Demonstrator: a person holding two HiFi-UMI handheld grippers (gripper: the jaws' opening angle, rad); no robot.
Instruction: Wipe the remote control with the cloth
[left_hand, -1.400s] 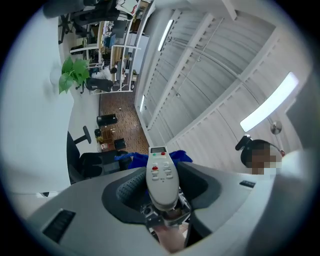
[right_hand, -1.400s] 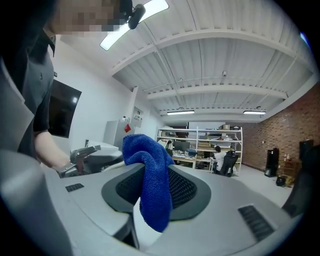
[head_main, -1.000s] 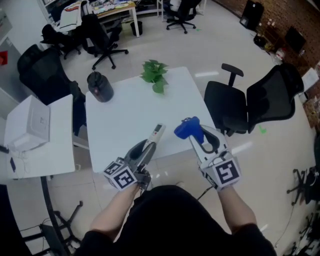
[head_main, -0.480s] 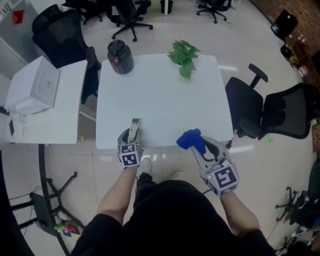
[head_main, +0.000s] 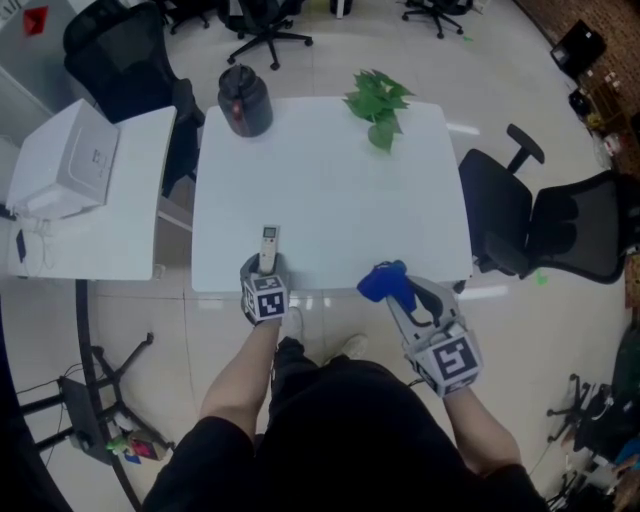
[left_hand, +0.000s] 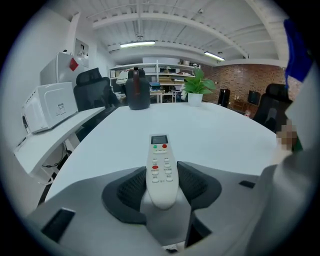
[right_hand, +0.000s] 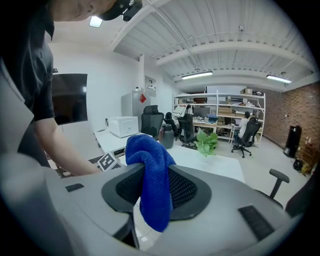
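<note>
White table (head_main: 330, 190) stands on an open office floor. At its near edge, toward the left corner, the left gripper (head_main: 266, 272) is clamped on the remote control (head_main: 268, 240) (tail end only). Just off that edge, the right gripper (head_main: 402, 293) pinches the blue cloth (head_main: 376, 282). Cloth and remote are apart, so wiping looks not yet begun

This is an open-plan office. Black swivel chairs (head_main: 570, 230) stand by a white table (head_main: 330, 180) and at desks farther back. Shelves (right_hand: 225, 102) carry boxes and papers. Strip lights (left_hand: 137, 45) hang under a white beamed ceiling. There is a brick wall (left_hand: 235, 82), a glossy pale floor (head_main: 330, 60) and a plant (head_main: 378, 100).
</note>
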